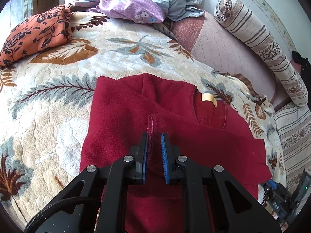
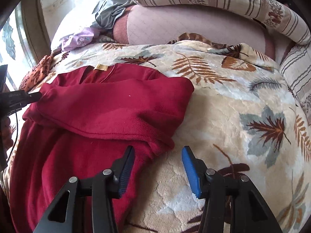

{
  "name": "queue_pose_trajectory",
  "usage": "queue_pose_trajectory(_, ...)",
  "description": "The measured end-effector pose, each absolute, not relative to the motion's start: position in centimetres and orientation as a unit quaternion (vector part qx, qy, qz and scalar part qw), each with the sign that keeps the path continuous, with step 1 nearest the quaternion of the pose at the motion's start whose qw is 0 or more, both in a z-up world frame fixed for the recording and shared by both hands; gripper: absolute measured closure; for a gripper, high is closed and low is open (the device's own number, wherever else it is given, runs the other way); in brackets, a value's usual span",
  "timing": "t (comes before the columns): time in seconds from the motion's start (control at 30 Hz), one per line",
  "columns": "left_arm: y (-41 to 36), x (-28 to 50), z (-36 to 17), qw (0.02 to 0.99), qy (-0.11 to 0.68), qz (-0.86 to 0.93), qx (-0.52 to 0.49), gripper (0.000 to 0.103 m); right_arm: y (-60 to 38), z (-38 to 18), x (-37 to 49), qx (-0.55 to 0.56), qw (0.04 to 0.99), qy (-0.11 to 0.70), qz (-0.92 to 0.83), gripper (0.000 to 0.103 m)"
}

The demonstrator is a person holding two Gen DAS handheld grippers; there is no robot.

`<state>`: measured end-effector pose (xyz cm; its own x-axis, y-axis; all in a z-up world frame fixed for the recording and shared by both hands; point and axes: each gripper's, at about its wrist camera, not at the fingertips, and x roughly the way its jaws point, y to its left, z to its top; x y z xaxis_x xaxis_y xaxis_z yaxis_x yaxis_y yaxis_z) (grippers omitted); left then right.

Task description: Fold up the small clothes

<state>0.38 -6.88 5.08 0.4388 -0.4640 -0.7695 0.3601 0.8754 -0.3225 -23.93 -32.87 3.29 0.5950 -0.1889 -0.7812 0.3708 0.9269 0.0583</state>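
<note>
left tool (image 1: pixel 155 136) pinches the red sweater (image 1: pixel 124 116) sleeve cuff; right tool (image 2: pixel 158 149) gapes wide over its edge.

Matt fuzzy knit red sweater (image 1: pixel 120 120), plush embossed leaf blanket (image 1: pixel 58 101), ridged blue gripper pads (image 2: pixel 189 169)

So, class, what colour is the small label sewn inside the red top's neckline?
Pale yellowish tan. The label on the red top shows best in the left wrist view.
</note>
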Motion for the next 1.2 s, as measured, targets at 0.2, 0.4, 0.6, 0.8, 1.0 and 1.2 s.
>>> queue_pose_trajectory(0.2,-7.9,0.1,3.9,0.839,0.488,-0.238,-0.022,0.091,-35.2,5.5,-24.7,0.189,0.898,0.349,-0.192,0.091)
queue_pose_trajectory(0.4,-8.5,-0.4,3.7,0.842,0.485,-0.237,0.001,0.091,-34.6,2.1,-26.1,0.169,0.866,0.428,-0.197,0.093)
queue_pose_trajectory(0.6,-7.6,-0.4,4.6,0.848,0.469,-0.242,-0.035,0.091,-37.4,3.5,-29.6,0.23,0.855,0.408,-0.225,0.092)
queue_pose_trajectory(0.8,-8.5,-1.3,5.4,0.848,0.45,-0.276,-0.031,0.073,-36.2,6.6,-26.2,0.226,0.887,0.362,-0.176,0.088)
queue_pose_trajectory(1.0,-9.3,-1.1,3.8,0.842,0.477,-0.253,0.001,0.073,-33.6,2.1,-23.0,0.161,0.864,0.442,-0.181,0.078)
queue_pose_trajectory(1.2,-9.6,-1.4,3.4,0.842,0.476,-0.251,0.011,0.066,-33.7,3.3,-25.0,0.156,0.877,0.421,-0.173,0.077)
